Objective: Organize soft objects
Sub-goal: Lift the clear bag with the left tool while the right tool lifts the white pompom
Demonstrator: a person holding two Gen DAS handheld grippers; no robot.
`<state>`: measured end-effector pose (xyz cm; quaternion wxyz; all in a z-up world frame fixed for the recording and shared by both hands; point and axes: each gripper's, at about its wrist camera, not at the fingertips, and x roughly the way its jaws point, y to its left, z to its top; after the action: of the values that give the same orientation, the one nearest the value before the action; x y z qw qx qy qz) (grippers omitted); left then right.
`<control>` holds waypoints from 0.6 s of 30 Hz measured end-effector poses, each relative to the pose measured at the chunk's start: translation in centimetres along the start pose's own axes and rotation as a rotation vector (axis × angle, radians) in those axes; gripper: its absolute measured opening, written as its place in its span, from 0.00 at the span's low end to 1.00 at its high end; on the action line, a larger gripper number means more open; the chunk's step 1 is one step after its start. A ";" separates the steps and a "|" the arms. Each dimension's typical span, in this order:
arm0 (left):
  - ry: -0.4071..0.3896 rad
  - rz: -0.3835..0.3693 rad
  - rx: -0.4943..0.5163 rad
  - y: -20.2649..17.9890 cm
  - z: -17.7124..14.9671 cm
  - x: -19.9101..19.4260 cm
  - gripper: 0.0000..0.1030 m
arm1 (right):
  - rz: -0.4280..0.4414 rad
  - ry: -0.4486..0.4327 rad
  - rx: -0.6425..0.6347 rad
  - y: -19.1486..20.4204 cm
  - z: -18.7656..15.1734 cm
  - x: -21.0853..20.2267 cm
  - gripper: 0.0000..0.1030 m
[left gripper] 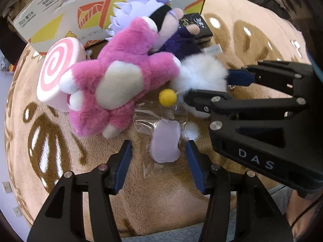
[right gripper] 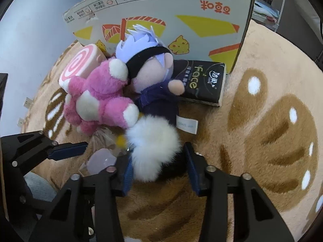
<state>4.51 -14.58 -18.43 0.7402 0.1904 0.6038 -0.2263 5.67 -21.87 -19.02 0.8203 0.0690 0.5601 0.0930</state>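
While L gripper (left gripper: 158, 157) straddles lilac pouch (left gripper: 165, 144), R gripper (right gripper: 159, 167) brackets white fluff (right gripper: 154, 149)

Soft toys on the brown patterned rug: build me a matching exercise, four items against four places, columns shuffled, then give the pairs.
Items:
1. fluffy pink bear plush
2. pink-and-white spiral swirl cushion
3. white fur pompom
4. flat lilac piece in clear plastic wrap

Places:
A. between the right hand-held gripper fingers
B. before the left hand-held gripper
C. leftmost, by the cardboard box
D. beside the blindfolded doll

Pairs: 1-D, 2-C, 3-A, 4-B
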 end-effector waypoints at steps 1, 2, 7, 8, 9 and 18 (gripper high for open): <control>-0.001 0.001 -0.002 0.0 0.0 0.1 0.51 | -0.004 -0.001 -0.005 -0.2 -0.3 -0.2 0.44; -0.003 -0.001 -0.008 0.0 0.1 0.1 0.52 | -0.008 -0.001 -0.010 -0.1 -0.4 -0.1 0.43; -0.027 0.006 -0.035 0.3 -0.3 0.0 0.36 | 0.005 -0.010 -0.008 -0.2 -0.3 -0.3 0.41; -0.031 0.000 -0.043 0.5 -0.3 -0.1 0.35 | 0.008 -0.018 -0.003 -0.3 -0.3 -0.6 0.41; -0.034 -0.005 -0.048 0.7 -0.4 -0.3 0.34 | 0.010 -0.025 -0.002 -0.5 -0.3 -0.9 0.41; -0.108 -0.038 -0.050 0.3 -1.3 -3.4 0.29 | -0.003 -0.071 -0.006 -1.1 -0.6 -2.9 0.40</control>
<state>3.02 -13.29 -15.36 0.7717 0.1481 0.5720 -0.2350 4.14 -23.59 -16.85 0.8400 0.0691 0.5304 0.0911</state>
